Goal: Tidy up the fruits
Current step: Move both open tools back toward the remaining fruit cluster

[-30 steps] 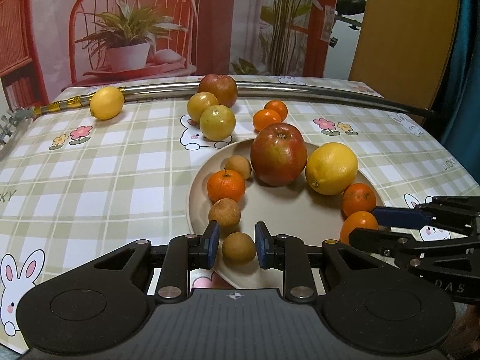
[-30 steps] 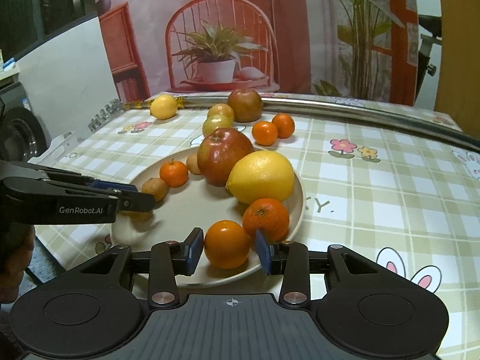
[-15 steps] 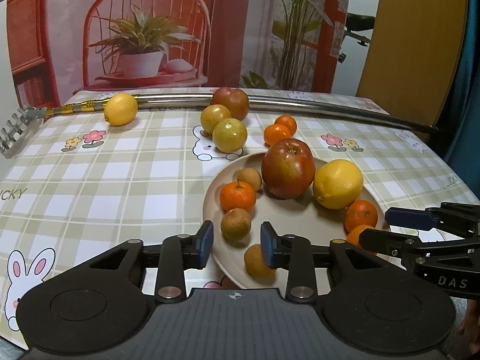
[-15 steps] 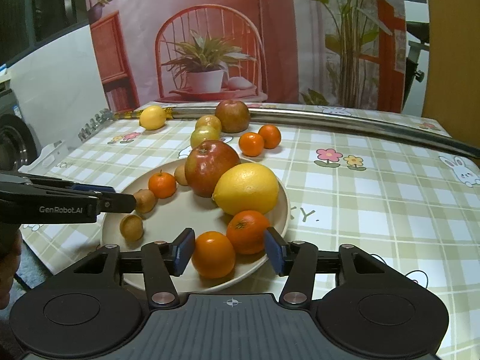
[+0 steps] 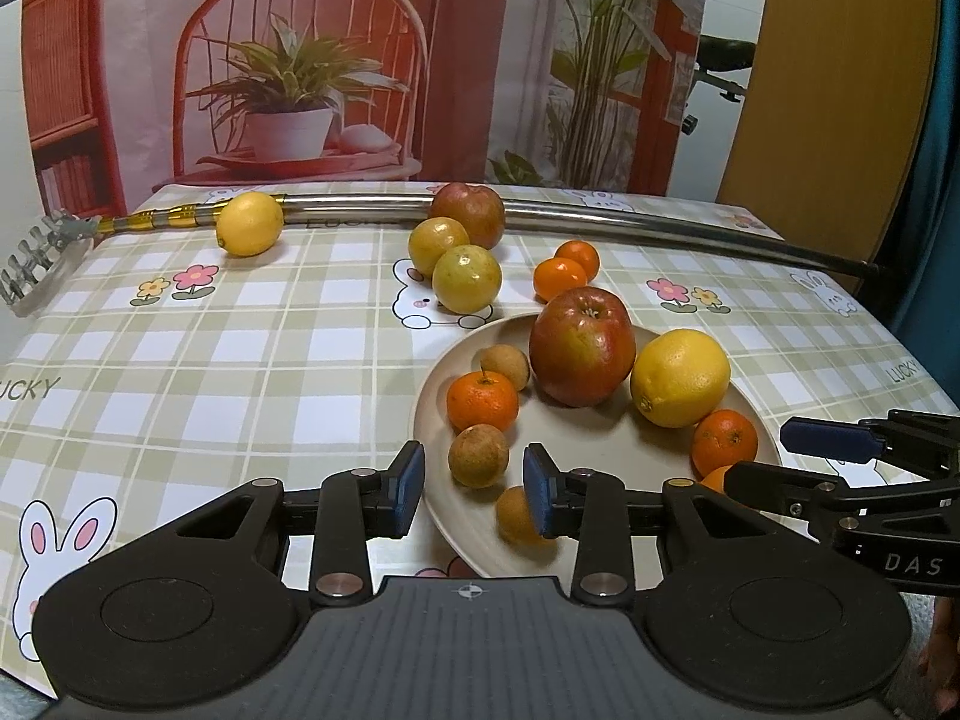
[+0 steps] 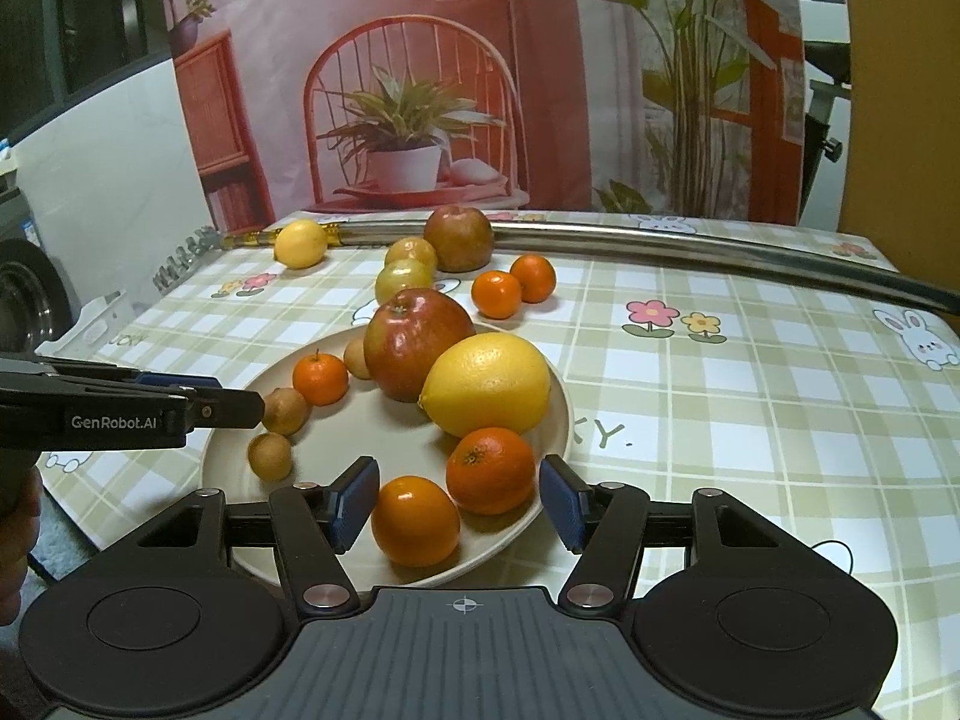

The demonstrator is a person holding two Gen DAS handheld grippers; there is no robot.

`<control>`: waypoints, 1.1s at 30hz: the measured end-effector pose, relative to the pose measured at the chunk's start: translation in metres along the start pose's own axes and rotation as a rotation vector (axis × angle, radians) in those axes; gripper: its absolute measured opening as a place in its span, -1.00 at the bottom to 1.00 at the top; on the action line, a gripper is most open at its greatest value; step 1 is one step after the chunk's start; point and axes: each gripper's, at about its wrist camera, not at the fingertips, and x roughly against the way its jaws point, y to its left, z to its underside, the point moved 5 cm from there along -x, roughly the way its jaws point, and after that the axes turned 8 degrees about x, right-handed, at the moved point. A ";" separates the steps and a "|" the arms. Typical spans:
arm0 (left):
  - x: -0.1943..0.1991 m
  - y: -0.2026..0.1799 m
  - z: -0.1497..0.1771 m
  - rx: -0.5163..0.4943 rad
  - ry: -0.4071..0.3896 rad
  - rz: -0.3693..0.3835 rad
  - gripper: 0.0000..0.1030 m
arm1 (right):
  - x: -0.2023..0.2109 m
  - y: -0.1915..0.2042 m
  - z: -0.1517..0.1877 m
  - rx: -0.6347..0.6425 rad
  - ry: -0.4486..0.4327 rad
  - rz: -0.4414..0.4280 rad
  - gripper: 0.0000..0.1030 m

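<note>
the left gripper [image 5: 471, 489] hangs low in the centre of the left wrist view, its blue pads spread apart with nothing between them, over the near rim of the beige plate [image 5: 600, 444]. the right gripper [image 6: 459, 501] sits at the bottom centre of the right wrist view, likewise released, its pads flanking two oranges [image 6: 415, 521] on the plate without touching them. the plate also carries a red apple [image 5: 581, 345], a large lemon [image 5: 680, 377] and small brown fruits [image 5: 478, 455]. more fruit lies on the checked tablecloth [image 5: 210, 360] toward the top.
</note>
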 end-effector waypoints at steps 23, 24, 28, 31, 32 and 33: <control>0.006 0.009 -0.063 0.011 -0.022 0.018 -0.23 | 0.008 -0.037 -0.052 -0.025 -0.097 0.014 0.08; 0.007 0.009 -0.068 0.011 -0.026 0.020 -0.22 | 0.007 -0.042 -0.056 -0.030 -0.101 0.017 0.08; 0.008 0.008 -0.082 -0.001 -0.042 0.024 -0.01 | 0.005 -0.057 -0.068 -0.051 -0.116 0.028 0.08; 0.006 0.004 -0.090 -0.021 -0.039 0.033 -0.01 | 0.002 -0.067 -0.076 -0.060 -0.122 0.038 0.08; 0.005 0.003 -0.092 -0.027 -0.037 0.035 -0.01 | 0.001 -0.071 -0.078 -0.062 -0.123 0.043 0.08; 0.004 0.002 -0.094 -0.033 -0.035 0.037 -0.01 | 0.000 -0.073 -0.079 -0.064 -0.123 0.045 0.08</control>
